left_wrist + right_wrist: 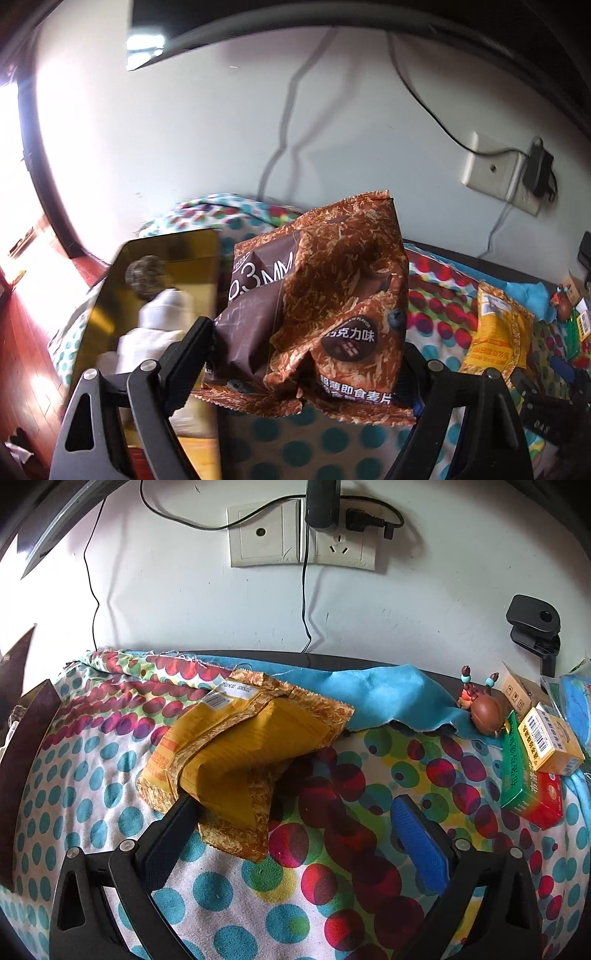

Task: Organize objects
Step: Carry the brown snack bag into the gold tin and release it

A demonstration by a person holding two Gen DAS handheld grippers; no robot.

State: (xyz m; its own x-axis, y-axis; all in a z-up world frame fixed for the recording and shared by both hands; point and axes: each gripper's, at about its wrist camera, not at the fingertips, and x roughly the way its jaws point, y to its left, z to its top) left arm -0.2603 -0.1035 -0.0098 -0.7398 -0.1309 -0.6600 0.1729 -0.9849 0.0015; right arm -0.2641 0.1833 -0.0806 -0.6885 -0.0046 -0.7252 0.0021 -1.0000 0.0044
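My left gripper is shut on a brown chocolate cereal bag and holds it upright above the dotted cloth. A gold-tinted mirror tray stands to its left. My right gripper is open above the dotted cloth. A yellow snack bag lies before it, its near edge over the left fingertip. The blue-padded right finger is clear of the bag. The yellow bag also shows in the left wrist view.
A blue cloth lies at the back. A small brown figurine, a green-red box and a yellow box sit at the right. Wall sockets with cables hang above. A black clamp is at far right.
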